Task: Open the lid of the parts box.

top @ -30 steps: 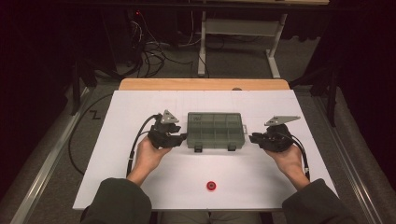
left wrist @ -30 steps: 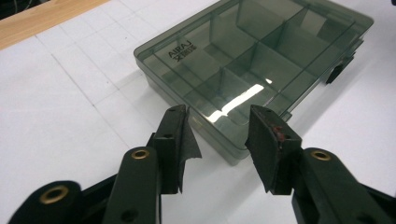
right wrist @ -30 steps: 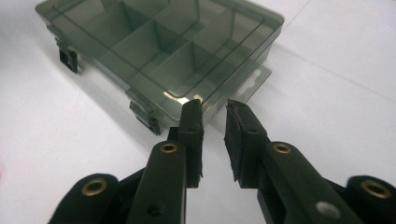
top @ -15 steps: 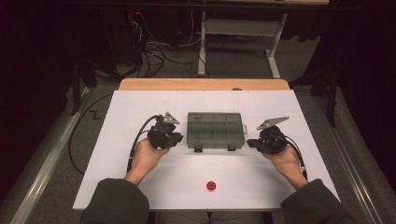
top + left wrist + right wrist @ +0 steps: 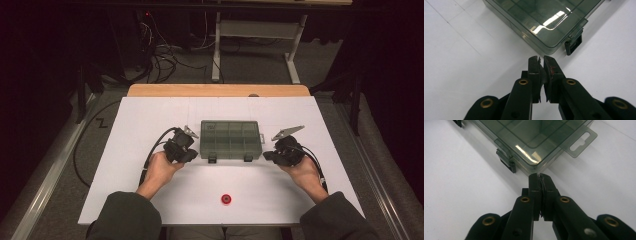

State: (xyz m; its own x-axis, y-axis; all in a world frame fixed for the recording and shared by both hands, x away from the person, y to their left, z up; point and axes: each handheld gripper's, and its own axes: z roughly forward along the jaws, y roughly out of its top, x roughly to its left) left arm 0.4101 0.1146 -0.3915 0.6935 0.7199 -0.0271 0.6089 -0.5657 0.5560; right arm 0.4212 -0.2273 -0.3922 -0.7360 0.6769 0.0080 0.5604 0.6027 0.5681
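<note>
Flanking the latched box [image 5: 230,139] at mid-frame, the left gripper [image 5: 192,154] and right gripper [image 5: 267,155] had both pinched together on nothing, so the opening was not yet begun.

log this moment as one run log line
left tongs: shut, empty, at near left corner of organizer box | right tongs: shut, empty, at near right corner | box lid closed | red ring untouched

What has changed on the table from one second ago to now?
Both grippers, left gripper and right gripper, have just closed their fingers, with nothing between them, near the corners of the box. The box, still latched, and the red disc stayed in place.
</note>
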